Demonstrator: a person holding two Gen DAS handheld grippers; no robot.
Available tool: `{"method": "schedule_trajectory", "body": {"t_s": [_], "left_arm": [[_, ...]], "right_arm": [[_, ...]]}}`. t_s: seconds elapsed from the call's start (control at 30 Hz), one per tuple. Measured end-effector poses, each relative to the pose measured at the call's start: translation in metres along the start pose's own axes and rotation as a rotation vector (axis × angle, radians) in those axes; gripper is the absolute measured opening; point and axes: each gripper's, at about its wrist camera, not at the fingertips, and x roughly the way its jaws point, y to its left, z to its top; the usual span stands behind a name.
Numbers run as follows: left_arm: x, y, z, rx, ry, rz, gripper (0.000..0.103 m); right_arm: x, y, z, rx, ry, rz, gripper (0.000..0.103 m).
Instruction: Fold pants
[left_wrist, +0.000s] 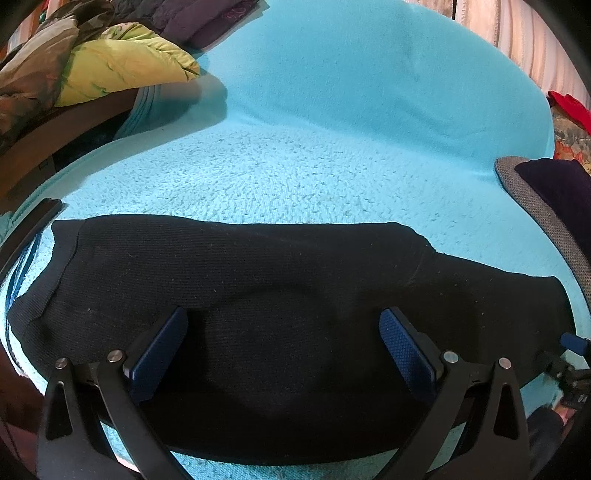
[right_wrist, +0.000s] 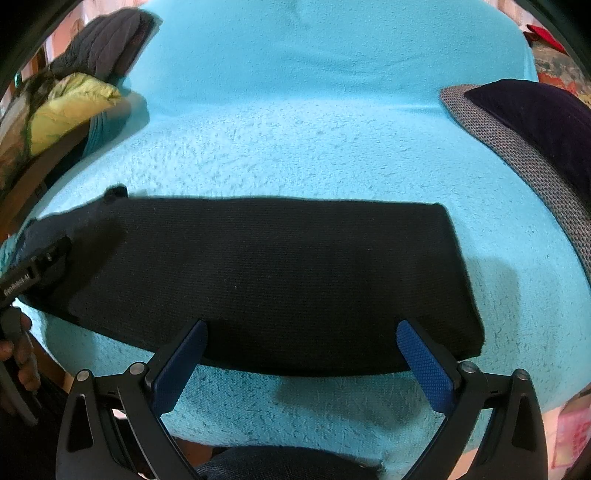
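Black knit pants (left_wrist: 258, 295) lie folded into a long flat band across a turquoise fleece blanket (left_wrist: 332, 147). My left gripper (left_wrist: 283, 314) is open and empty, hovering just above the pants' middle, blue pads wide apart. In the right wrist view the pants (right_wrist: 277, 273) form a neat rectangle. My right gripper (right_wrist: 301, 326) is open and empty over the pants' near edge. The left gripper's body (right_wrist: 26, 273) shows at the left edge, over the pants' left end.
A yellow-green quilt (left_wrist: 122, 59) and dark folded clothes (left_wrist: 192, 18) are piled at the back left. A grey-rimmed dark cushion (right_wrist: 535, 125) sits at the right. The blanket (right_wrist: 314, 110) stretches bare beyond the pants.
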Motion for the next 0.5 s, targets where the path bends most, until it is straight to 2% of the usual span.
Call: {"method": "schedule_trajectory", "body": {"t_s": [0.03, 0.1, 0.13, 0.2, 0.27, 0.33, 0.37, 0.5], "left_arm": [[0.0, 0.0, 0.0, -0.001, 0.0, -0.001, 0.103], [0.0, 0.0, 0.0, -0.002, 0.0, -0.002, 0.103], [0.0, 0.0, 0.0, -0.002, 0.0, -0.002, 0.103], [0.0, 0.001, 0.001, -0.005, 0.001, -0.003, 0.103], [0.0, 0.001, 0.001, -0.008, 0.002, -0.001, 0.103], [0.0, 0.001, 0.002, -0.011, 0.003, 0.001, 0.103], [0.0, 0.001, 0.002, -0.011, 0.004, 0.003, 0.103], [-0.001, -0.001, 0.0, -0.003, 0.003, 0.006, 0.103]], "right_arm": [[-0.007, -0.006, -0.001, 0.028, -0.033, 0.031, 0.094], [-0.029, -0.036, -0.005, 0.146, -0.135, 0.208, 0.094], [-0.036, -0.05, -0.007, 0.201, -0.175, 0.261, 0.095], [-0.049, -0.092, -0.014, 0.36, -0.234, 0.322, 0.095], [-0.052, -0.138, -0.026, 0.539, -0.255, 0.376, 0.096], [-0.043, -0.169, -0.038, 0.696, -0.234, 0.429, 0.096], [-0.033, -0.186, -0.049, 0.801, -0.199, 0.485, 0.096], [-0.005, -0.197, -0.067, 0.941, -0.107, 0.691, 0.096]]}}
